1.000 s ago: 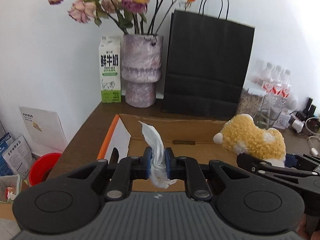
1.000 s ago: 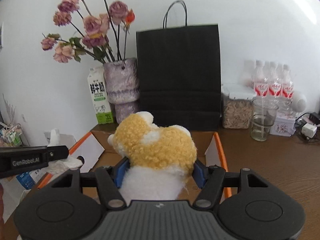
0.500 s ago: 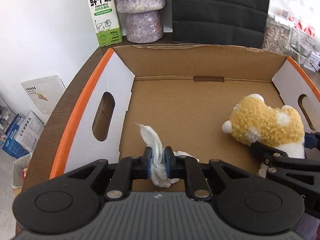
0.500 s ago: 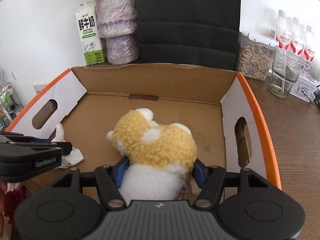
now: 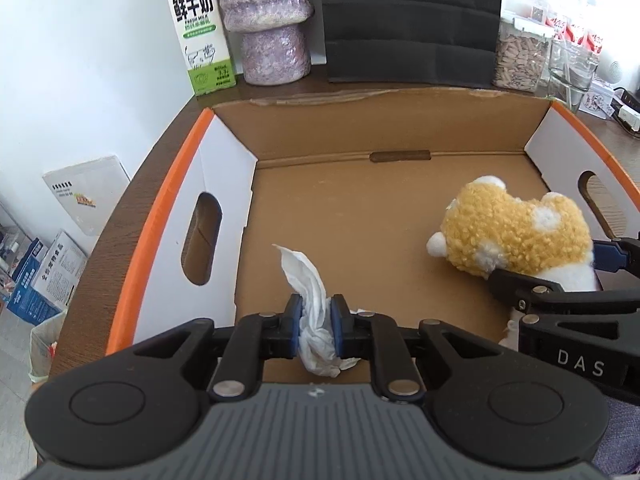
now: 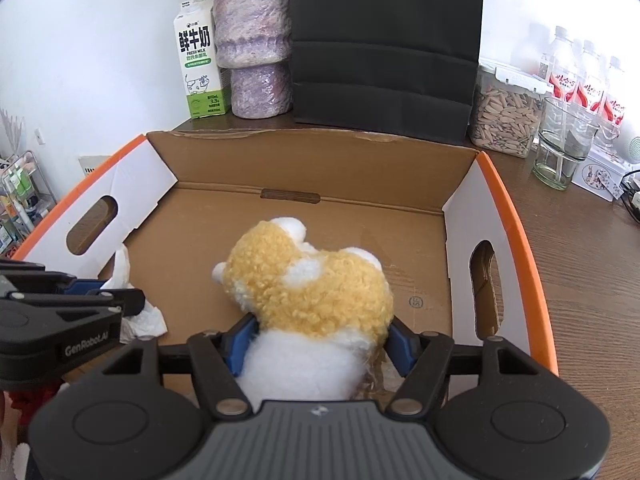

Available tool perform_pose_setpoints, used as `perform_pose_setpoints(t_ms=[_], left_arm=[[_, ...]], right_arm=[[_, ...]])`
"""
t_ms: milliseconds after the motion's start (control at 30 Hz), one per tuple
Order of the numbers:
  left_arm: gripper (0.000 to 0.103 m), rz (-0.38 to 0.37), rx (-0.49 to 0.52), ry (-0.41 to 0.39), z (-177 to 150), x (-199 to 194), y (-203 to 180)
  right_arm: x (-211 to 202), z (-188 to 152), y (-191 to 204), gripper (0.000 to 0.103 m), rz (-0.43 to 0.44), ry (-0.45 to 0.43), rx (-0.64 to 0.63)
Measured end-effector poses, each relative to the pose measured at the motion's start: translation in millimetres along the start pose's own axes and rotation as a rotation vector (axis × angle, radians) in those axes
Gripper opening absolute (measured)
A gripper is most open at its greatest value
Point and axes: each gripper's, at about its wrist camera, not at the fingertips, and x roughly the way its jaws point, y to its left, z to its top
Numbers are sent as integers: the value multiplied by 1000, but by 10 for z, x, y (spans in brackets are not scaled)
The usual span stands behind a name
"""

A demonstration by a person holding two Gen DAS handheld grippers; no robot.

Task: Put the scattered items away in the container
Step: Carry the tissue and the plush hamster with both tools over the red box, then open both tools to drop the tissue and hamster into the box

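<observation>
An open cardboard box (image 5: 160, 216) with orange rims and white end flaps lies under both grippers. My left gripper (image 5: 316, 312) is shut on a crumpled white tissue (image 5: 304, 276), low over the box floor near the left flap. Between the blue pads of my right gripper (image 6: 320, 336) is a yellow and white plush toy (image 6: 320, 280). Its jaws are opening, and the pads still touch the toy's white body. The toy (image 5: 516, 232) is down in the right half of the box (image 6: 320, 168). In the right wrist view the tissue (image 6: 144, 316) hangs at the left gripper (image 6: 108, 292).
Behind the box stand a milk carton (image 5: 200, 36), a purple vase (image 5: 272, 28) and a black paper bag (image 5: 412, 20). To the right are a jar of seeds (image 6: 504, 120), a glass (image 6: 564, 148) and water bottles (image 6: 580, 80). Boxes and papers (image 5: 48, 276) lie on the floor at the left.
Both grippers have tipped downward and sunk into the box with the tissue and the plush toy. The box floor now fills the views. The right pads stand slightly wider.
</observation>
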Motion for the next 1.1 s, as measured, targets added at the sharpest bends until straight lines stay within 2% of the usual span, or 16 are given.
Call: perform_pose_setpoints(t_ms=[33,100,167,233,300,367,767,1100], left_arm=[[17,2,2,-10,7,-26,0],[30,12,7,-35,26,-94,-2],[82,33,7,-75,47,-192,4],[103,119,1,-144,55,-311,22],[103,113,3,-202,70,-424,65],[103,96,-12,-213,89,-499,107],[103,66,-37,-323,-61,-1032,251],[103,-30,-79,-454,-530,-1596,459]], right_arm=[[-19,3,-4,70,3,-1,-1],[-69,15,-10,85,5,-7,-7],[-145,34,-9,88,2,-25,-16],[-239,66,-3,91,-32,-41,-25],[-356,102,-14,100,-50,-80,-27],[-464,134,-34,103,-41,-106,-16],[-1088,72,64,103,-51,-231,-53],[-1793,-351,55,103,-60,-369,-86]])
